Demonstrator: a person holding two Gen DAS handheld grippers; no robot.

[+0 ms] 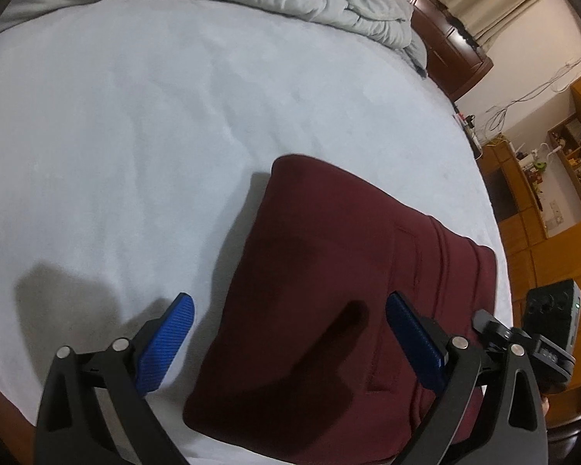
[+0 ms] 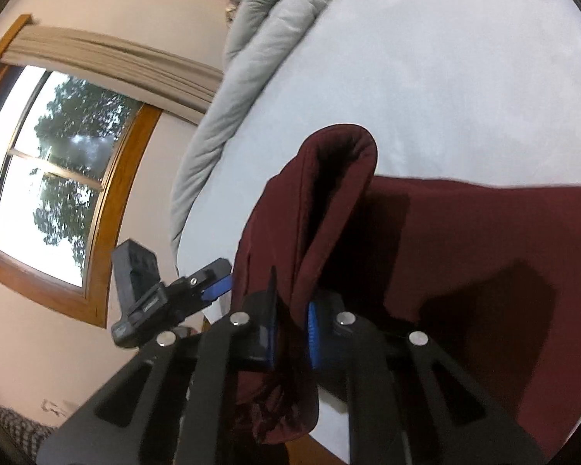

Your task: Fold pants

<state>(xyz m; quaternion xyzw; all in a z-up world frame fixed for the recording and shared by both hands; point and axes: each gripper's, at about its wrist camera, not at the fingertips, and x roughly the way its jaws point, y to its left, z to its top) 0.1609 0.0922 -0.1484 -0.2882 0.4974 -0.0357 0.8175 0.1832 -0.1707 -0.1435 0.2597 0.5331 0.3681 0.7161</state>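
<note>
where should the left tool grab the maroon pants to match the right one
Take the near edge of the maroon pants, coming low from the bed's near side. The left tool hangs open over flat fabric, while the right tool has pinched a raised edge.

The right gripper (image 2: 290, 329) pinches the dark red pants (image 2: 464, 240) and lifts one edge off the pale bed (image 2: 445, 69).
</note>
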